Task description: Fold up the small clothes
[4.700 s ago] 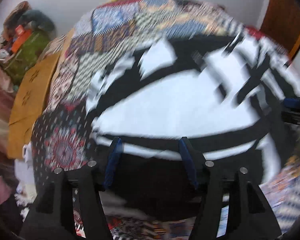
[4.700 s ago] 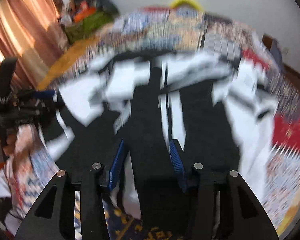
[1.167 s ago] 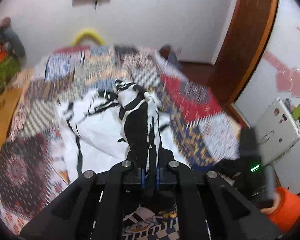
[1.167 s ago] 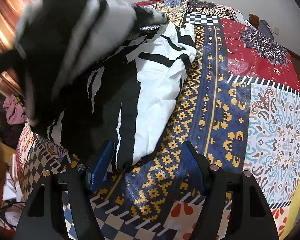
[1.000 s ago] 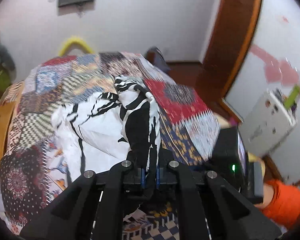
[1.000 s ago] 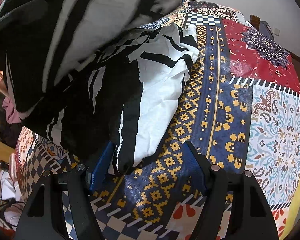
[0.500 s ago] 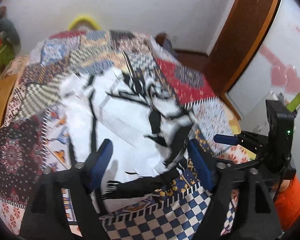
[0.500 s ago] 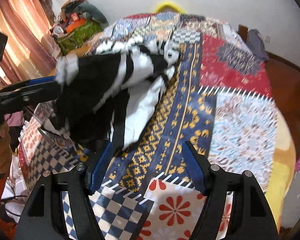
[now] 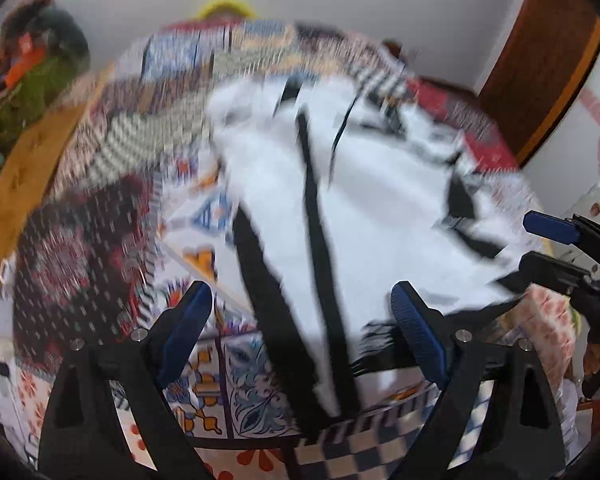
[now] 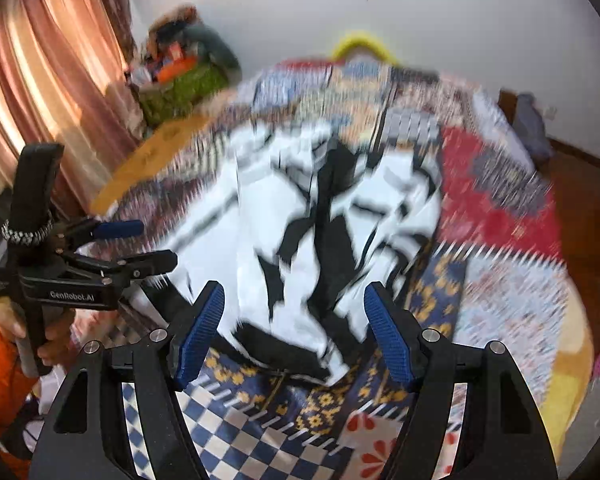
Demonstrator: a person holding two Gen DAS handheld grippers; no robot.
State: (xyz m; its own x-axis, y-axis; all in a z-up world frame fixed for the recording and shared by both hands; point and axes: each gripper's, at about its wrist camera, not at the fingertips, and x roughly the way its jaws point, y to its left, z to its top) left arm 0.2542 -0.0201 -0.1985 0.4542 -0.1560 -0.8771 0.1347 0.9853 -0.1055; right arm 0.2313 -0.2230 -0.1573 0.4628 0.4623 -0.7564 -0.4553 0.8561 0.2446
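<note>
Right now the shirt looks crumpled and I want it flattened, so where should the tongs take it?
Probably the shirt's dark near hem, coming from the bed's near edge: that edge lies loose on the blanket, closest to the open right tongs.

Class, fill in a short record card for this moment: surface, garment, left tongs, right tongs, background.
surface: bed with patchwork quilt
garment: black-and-white garment lying crumpled on the quilt, picture blurred
left tongs: left tongs open, jaws have just been opening, above the garment's near edge, not gripping it
right tongs: right tongs open, nothing clamped, garment's near edge lies below them
background: pink curtain, white wall, wooden door
</note>
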